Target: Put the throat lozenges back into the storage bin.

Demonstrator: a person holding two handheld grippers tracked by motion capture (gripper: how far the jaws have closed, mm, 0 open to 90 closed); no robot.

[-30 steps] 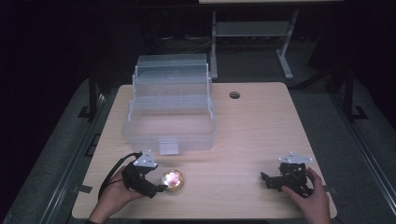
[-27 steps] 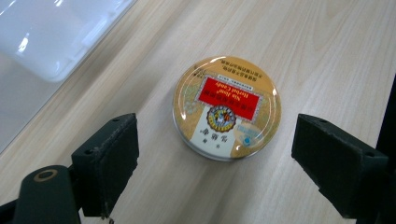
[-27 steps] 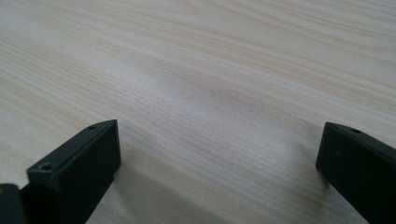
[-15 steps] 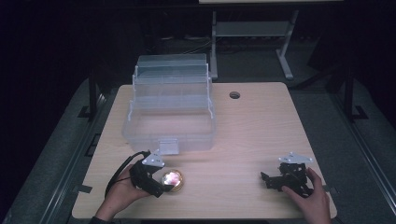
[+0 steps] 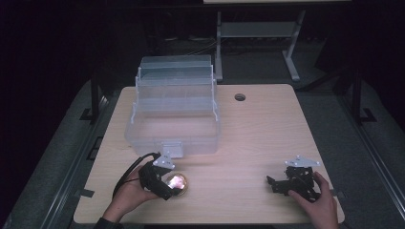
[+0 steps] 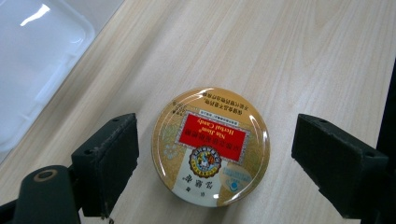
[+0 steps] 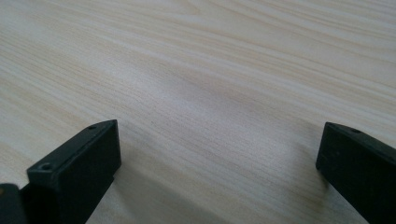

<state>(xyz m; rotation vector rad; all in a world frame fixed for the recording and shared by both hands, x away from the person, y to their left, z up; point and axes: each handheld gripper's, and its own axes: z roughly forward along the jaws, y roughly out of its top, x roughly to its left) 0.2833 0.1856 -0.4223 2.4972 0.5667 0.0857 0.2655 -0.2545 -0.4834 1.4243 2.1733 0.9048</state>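
Gold tin [image 6: 210,146]: one; tools: two.

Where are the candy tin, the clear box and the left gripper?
candy tin [image 6: 211,145], left gripper view, on its red label.
clear box [image 5: 173,143], high view, on its front wall.
left gripper [image 5: 168,191], high view, between its fingertips.

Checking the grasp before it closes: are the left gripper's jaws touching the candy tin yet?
Apart. The left gripper view shows the left gripper with jaws open on either side of the tin, bare table visible in the gap on each side.
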